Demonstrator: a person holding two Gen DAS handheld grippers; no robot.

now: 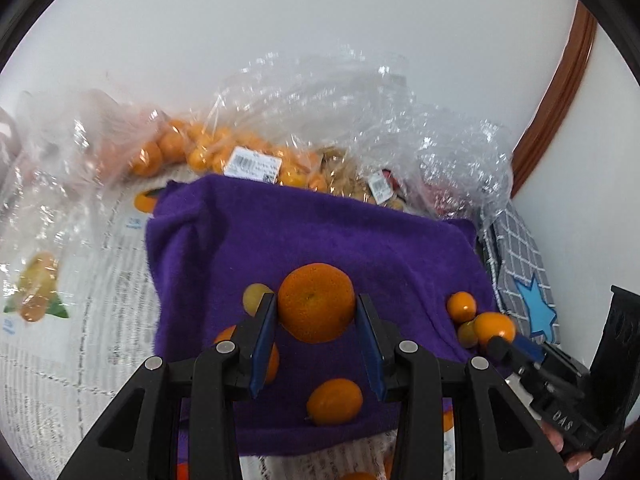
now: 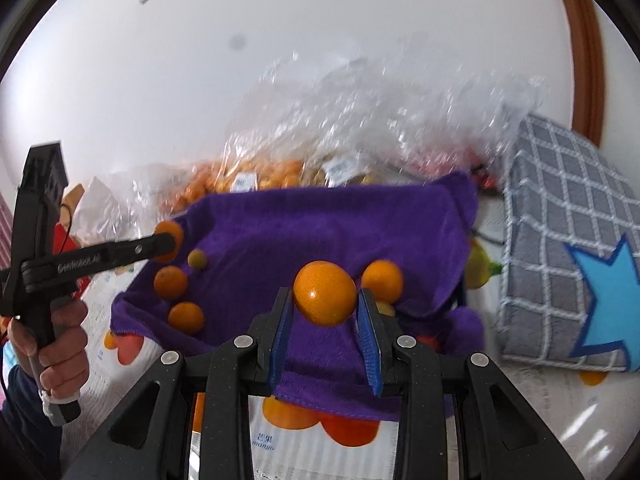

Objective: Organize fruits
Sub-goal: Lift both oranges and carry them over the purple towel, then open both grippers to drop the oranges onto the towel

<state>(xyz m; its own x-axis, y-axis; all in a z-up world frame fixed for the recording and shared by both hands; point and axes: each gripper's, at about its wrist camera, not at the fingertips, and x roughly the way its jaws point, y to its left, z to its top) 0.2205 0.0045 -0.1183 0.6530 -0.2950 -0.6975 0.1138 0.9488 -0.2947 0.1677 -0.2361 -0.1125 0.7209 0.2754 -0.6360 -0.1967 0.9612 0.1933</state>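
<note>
A purple towel point(image 1: 320, 232) lies on the table with several small oranges on it. My left gripper point(image 1: 316, 308) is shut on a large orange point(image 1: 316, 302) just above the towel. My right gripper point(image 2: 325, 300) is shut on a smaller orange point(image 2: 325, 294) at the towel's near right part point(image 2: 328, 224). In the left wrist view the right gripper point(image 1: 504, 344) holds that orange point(image 1: 494, 326) beside two small fruits. In the right wrist view the left gripper point(image 2: 160, 246) reaches in from the left with its orange point(image 2: 170, 240).
Clear plastic bags point(image 1: 320, 120) of oranges and other fruit stand behind the towel by the white wall. A grey checked cushion point(image 2: 568, 248) with a blue star lies to the right. Printed paper point(image 1: 80, 320) covers the table. A bag point(image 1: 36, 284) with yellow fruit lies left.
</note>
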